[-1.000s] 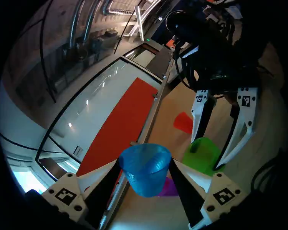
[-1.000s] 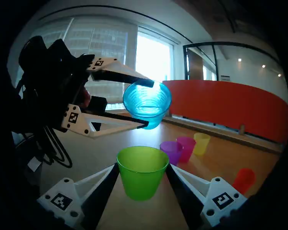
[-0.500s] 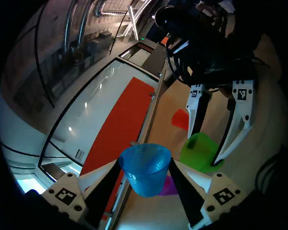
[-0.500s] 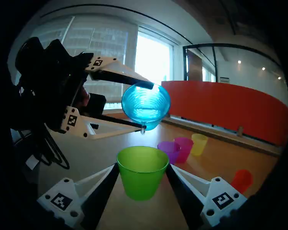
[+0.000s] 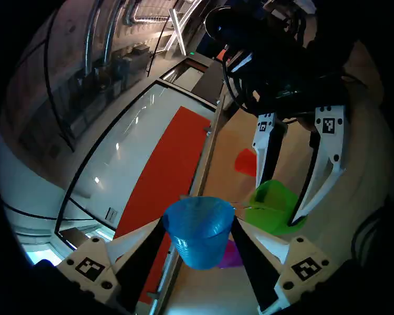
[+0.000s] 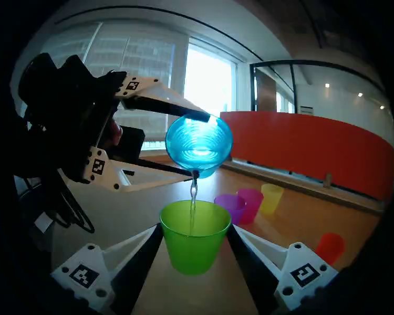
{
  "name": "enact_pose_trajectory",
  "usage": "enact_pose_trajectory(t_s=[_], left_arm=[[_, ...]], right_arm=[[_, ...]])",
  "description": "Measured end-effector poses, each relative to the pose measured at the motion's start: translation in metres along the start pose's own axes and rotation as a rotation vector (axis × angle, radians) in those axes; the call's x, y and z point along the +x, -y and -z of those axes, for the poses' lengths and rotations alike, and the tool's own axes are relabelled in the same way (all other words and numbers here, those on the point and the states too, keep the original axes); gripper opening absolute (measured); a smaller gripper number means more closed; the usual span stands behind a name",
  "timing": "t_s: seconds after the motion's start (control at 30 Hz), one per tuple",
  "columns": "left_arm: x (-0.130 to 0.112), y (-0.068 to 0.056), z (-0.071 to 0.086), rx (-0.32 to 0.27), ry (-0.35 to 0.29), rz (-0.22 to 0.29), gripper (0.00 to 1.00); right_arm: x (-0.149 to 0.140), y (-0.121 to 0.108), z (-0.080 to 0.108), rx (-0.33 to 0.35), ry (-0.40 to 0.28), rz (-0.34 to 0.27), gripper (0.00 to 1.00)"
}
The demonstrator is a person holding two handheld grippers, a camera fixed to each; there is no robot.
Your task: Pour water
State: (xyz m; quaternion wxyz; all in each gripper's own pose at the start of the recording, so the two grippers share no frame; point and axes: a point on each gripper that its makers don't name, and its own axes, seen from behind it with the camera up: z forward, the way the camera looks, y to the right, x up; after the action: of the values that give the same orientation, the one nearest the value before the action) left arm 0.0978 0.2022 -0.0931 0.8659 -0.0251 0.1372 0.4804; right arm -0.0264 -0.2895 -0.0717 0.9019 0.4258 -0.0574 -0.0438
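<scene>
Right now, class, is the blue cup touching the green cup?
Apart. The right gripper view shows the tilted blue cup held above the green cup, with open space between them bridged only by a thin stream of water.

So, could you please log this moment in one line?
left gripper: pouring blue cup | water: entering green cup | right gripper: holding it

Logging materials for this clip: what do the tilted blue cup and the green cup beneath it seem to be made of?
The translucent blue ribbed cup looks like thin plastic: window light glows through its wall, and ring-shaped ridges show inside. The green tapered cup also looks like plastic, with a smooth, slightly glossy finish, even colour and a thin rim. It seems more opaque, though that is hard to judge.
</scene>
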Motion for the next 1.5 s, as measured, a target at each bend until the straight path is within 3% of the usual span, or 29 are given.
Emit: enact_pose_trajectory(t_s=[1.5], left_arm=[[0.01, -0.004, 0.003, -0.002, -0.003, -0.082, 0.87]], right_arm=[[0.002, 0.0, 0.004, -0.007, -0.003, 0.009, 0.91]])
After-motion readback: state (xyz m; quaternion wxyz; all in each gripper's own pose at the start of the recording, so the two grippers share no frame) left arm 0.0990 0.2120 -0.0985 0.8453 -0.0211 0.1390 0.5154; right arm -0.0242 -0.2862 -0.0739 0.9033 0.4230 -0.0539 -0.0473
